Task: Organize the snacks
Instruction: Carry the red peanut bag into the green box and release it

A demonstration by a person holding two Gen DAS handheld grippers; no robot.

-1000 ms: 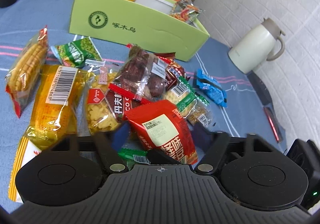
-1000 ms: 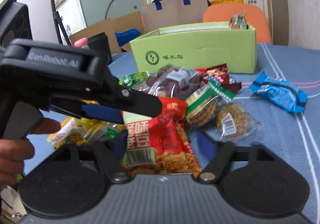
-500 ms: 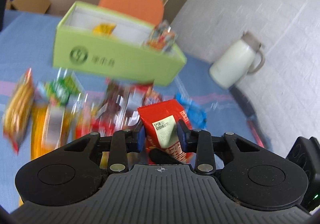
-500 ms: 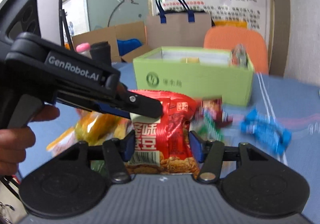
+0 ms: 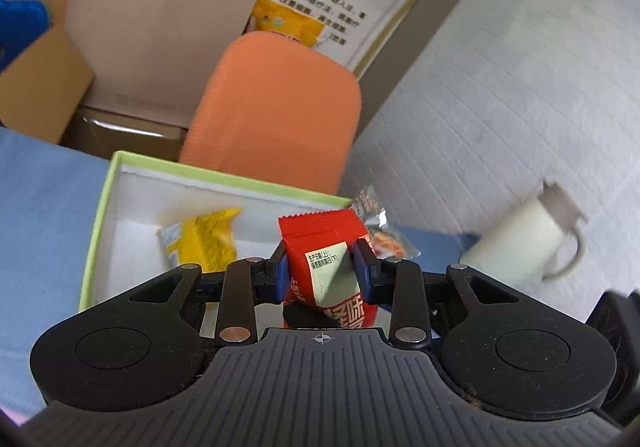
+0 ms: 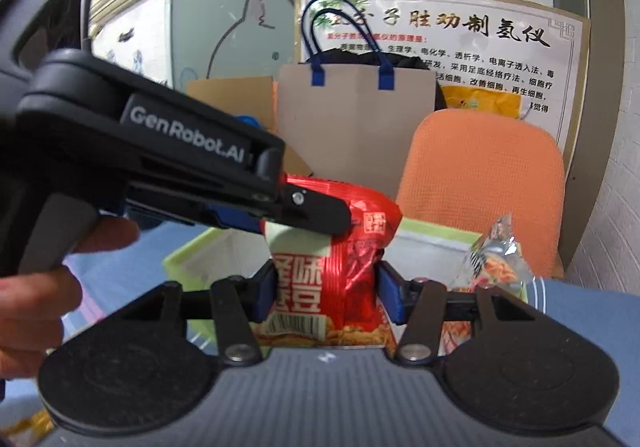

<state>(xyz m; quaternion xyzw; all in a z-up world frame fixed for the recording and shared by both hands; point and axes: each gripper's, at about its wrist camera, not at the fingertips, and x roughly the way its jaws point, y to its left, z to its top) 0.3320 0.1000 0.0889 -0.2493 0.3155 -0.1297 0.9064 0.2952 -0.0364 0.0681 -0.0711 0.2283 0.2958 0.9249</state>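
Pinching the red snack packet (image 5: 326, 255) between its pads, your left gripper (image 5: 323, 267) holds it above the green box (image 5: 94, 231). Your right gripper (image 6: 326, 293) clamps the same packet from below. A yellow packet (image 5: 204, 239) lies inside at 9 o'clock.

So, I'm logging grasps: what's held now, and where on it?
One red snack packet. The left gripper pinches its upper part; the right gripper clamps its lower half, across its width.
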